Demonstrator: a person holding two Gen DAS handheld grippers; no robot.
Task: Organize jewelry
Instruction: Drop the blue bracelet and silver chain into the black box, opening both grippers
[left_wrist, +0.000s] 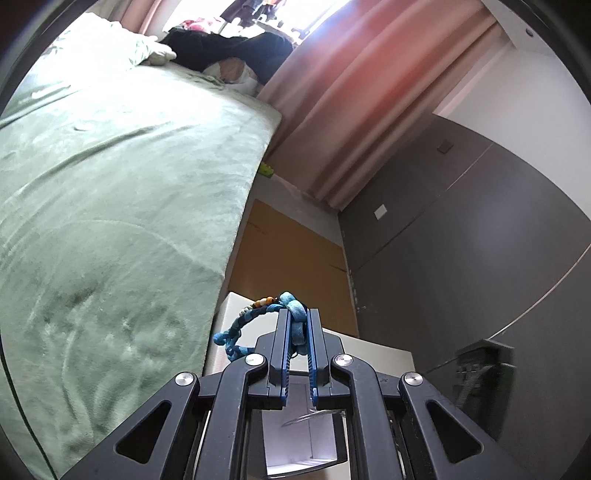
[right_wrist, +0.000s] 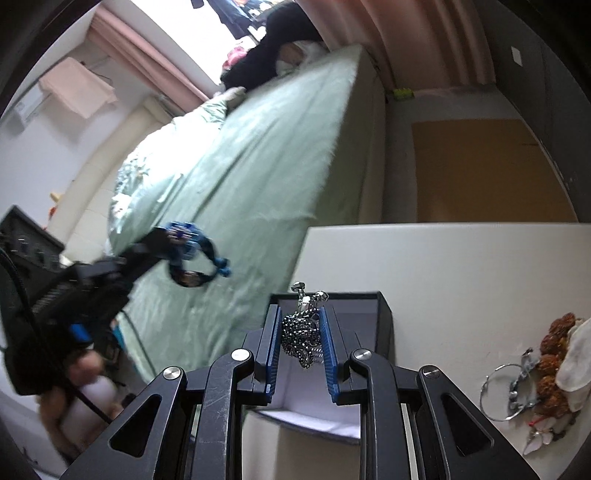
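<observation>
My left gripper is shut on a blue braided bracelet with a few coloured beads, held in the air above a dark open box with a white inside and a thin silver ring in it. The same gripper and bracelet show at the left of the right wrist view, over the bed. My right gripper is shut on a bunched dark silver chain with a clasp at the top, held above the black box on the white table.
A pile of jewelry lies at the table's right: a silver bangle, brown beads and a white cloth. A green-covered bed stands to the left. Brown cardboard lies on the floor by a dark wardrobe.
</observation>
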